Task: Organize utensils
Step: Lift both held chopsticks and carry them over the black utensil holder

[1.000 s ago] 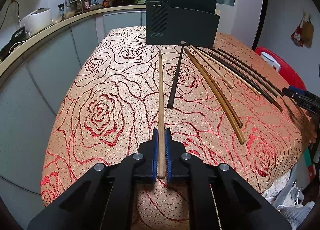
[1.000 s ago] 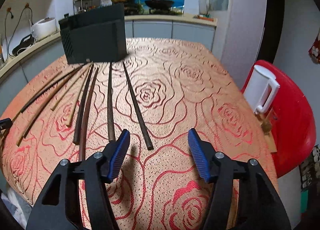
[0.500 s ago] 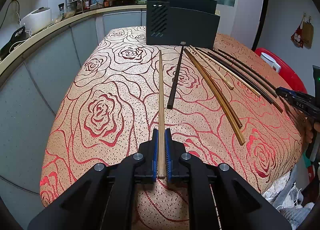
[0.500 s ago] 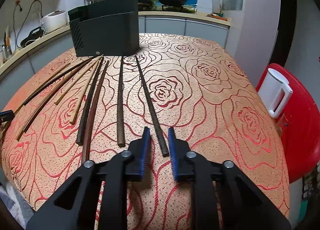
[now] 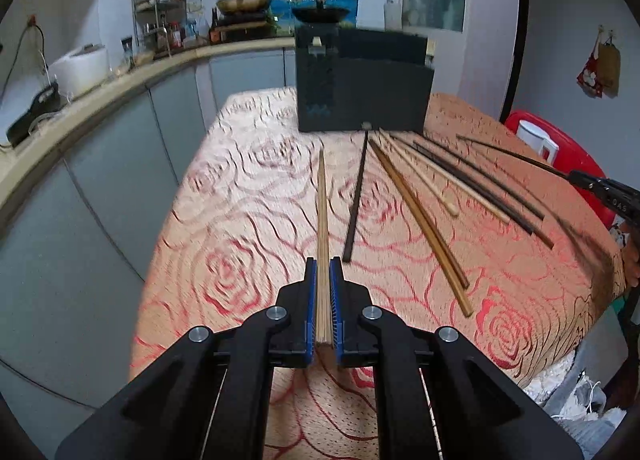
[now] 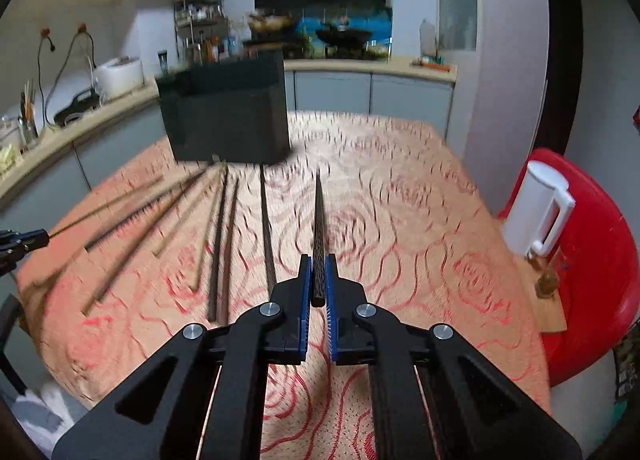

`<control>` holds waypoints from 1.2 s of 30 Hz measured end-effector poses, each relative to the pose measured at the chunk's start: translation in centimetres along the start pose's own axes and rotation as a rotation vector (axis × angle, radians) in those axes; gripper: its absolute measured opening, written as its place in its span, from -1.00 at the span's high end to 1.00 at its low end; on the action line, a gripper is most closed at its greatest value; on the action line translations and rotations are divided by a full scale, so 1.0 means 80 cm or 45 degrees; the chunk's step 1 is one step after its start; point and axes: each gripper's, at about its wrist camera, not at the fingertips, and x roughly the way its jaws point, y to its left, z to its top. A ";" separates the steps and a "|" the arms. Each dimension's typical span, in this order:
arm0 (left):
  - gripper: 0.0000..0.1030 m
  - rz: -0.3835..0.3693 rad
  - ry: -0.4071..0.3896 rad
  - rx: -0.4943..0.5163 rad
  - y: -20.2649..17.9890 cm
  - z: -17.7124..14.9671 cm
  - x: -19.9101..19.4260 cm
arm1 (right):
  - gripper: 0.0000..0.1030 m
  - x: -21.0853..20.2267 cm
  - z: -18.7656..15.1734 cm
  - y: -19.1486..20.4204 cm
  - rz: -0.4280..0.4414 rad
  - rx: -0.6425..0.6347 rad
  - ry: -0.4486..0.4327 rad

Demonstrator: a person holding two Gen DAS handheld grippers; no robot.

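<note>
My left gripper [image 5: 323, 264] is shut on a light bamboo chopstick [image 5: 322, 212] that points away toward the black utensil holder [image 5: 362, 80], lifted off the rose-patterned tablecloth [image 5: 240, 228]. My right gripper [image 6: 318, 260] is shut on a dark chopstick [image 6: 319, 228], also raised and pointing toward the holder [image 6: 226, 112]. Several brown and dark chopsticks [image 5: 420, 216] lie fanned on the table in front of the holder; they also show in the right wrist view [image 6: 218, 244]. The right gripper with its dark chopstick shows at the right edge of the left wrist view [image 5: 600, 188].
A red chair [image 6: 588, 260] with a white jug [image 6: 538, 208] stands right of the table. A kitchen counter [image 5: 100, 84] with appliances curves along the left and back. The table's near edge [image 5: 560, 368] drops off below both grippers.
My right gripper closed on the dark chopstick and lifted it off the table. My left gripper rose with the bamboo chopstick; both views are motion-blurred.
</note>
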 end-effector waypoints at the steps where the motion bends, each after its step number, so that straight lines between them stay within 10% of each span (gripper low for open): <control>1: 0.88 0.007 -0.019 0.002 0.002 0.004 -0.006 | 0.85 -0.007 0.005 0.000 0.003 0.000 -0.022; 16: 0.88 0.061 -0.326 0.048 0.013 0.110 -0.065 | 0.85 -0.045 0.112 0.003 0.124 0.044 -0.249; 36: 0.88 0.000 -0.314 0.047 0.020 0.214 -0.038 | 0.85 -0.007 0.211 0.018 0.170 0.050 -0.233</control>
